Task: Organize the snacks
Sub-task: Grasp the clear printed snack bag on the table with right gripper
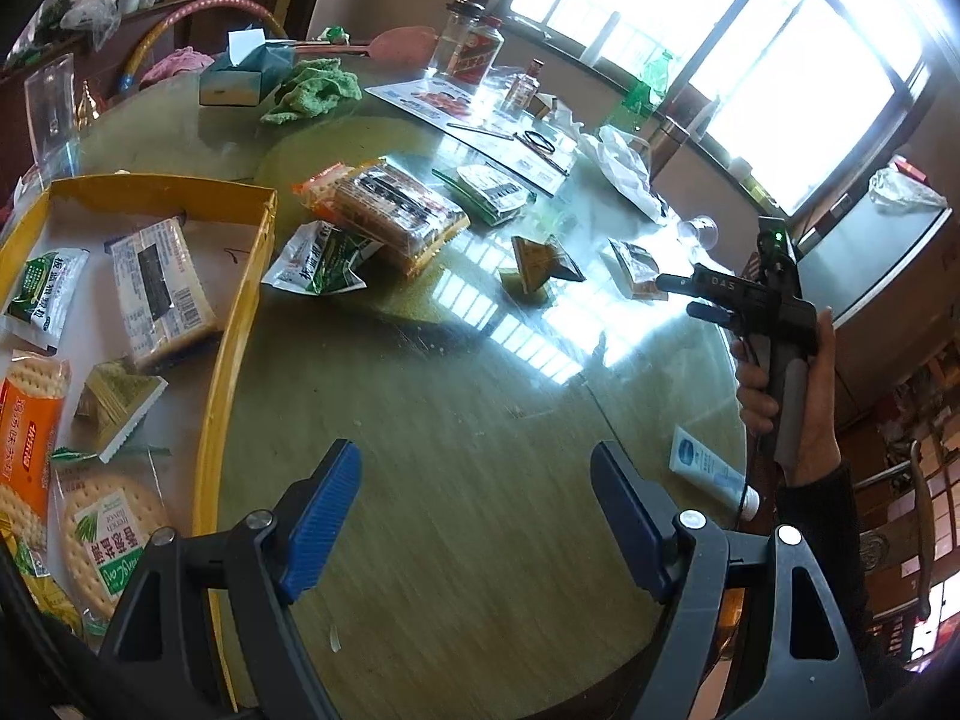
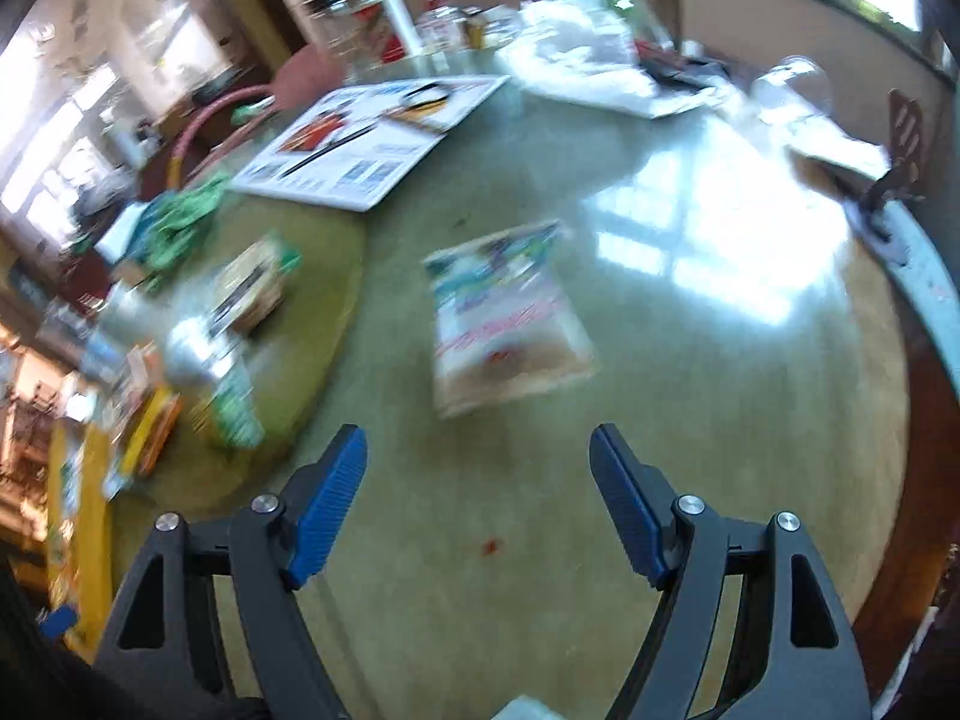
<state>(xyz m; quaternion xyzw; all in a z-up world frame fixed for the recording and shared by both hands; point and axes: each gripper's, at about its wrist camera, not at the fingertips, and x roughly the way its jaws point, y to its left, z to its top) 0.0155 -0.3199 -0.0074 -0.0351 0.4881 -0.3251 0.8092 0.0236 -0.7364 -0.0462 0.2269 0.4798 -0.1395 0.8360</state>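
**Both hands free, one packet ahead**

Left wrist view: my left hand-held gripper (image 1: pixel 474 516) hangs released over bare bench (image 1: pixel 456 396), nothing between its pads. The yellow tray (image 1: pixel 240 324) lies at my left with several snack packets already flat inside it, so I judge it is the collecting place. Loose snacks (image 1: pixel 390 216) sit in a cluster past the tray's far corner, more toward the window. My right hand-held gripper (image 1: pixel 690 297) is out at the right, held by my hand (image 1: pixel 780 372), near a small packet (image 1: pixel 636 267). A tube (image 1: pixel 714 474) lies close to the bench's near-right rim.

Right wrist view: blurred. The right jaws stand wide and empty; a flat packet (image 2: pixel 510 318) lies just ahead, apart from everything, with open surface on all sides. The rim curves close on the right.
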